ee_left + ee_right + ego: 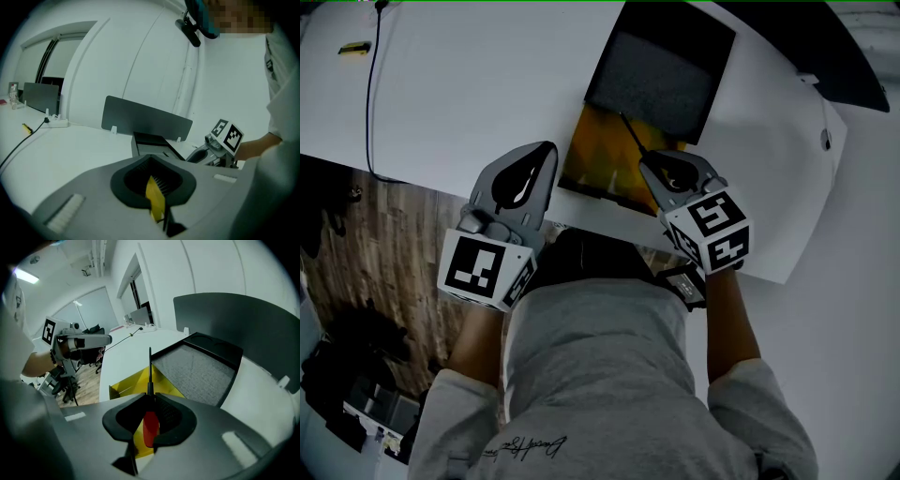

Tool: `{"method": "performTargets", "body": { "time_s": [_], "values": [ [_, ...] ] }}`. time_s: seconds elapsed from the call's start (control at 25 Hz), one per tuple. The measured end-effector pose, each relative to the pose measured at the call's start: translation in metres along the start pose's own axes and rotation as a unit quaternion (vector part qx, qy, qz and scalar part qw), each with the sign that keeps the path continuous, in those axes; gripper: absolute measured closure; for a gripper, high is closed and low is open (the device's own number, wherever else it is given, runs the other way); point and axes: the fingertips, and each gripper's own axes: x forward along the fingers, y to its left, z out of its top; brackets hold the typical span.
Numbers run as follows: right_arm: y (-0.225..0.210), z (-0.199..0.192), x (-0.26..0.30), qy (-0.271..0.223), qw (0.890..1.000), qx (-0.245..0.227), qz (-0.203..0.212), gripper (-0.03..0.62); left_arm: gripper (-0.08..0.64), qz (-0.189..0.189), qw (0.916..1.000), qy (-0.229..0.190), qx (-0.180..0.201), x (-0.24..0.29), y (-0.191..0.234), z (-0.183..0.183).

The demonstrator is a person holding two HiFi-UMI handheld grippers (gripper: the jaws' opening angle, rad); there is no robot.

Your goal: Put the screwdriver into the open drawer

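My right gripper is shut on the screwdriver. The red handle sits in the hollow between the jaws, and the black shaft sticks out past the tips. The shaft points over the open drawer, whose yellow inside shows just below and ahead of the tips. My left gripper hovers beside the drawer's left side, its tips together. A yellow strip shows in its hollow; what it is cannot be made out.
The drawer belongs to a low unit with a dark grey felt top on a white table. A black cable and a small yellow item lie far left. A grey partition stands behind. Wooden floor lies below the table's edge.
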Motion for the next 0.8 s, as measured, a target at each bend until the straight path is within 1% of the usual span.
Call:
{"method": "performTargets", "body": {
  "time_s": [0.28, 0.8],
  "values": [
    [0.001, -0.012, 0.016, 0.029, 1.0, -0.008, 0.004, 0.514, 0.56, 0.002, 0.9999, 0.007, -0.007, 0.0, -0.001, -0.007],
    [0.002, -0.023, 0.038, 0.063, 0.998, -0.02, 0.012, 0.514, 0.56, 0.017, 0.9996, 0.009, -0.019, -0.006, 0.011, -0.015]
  ]
}}
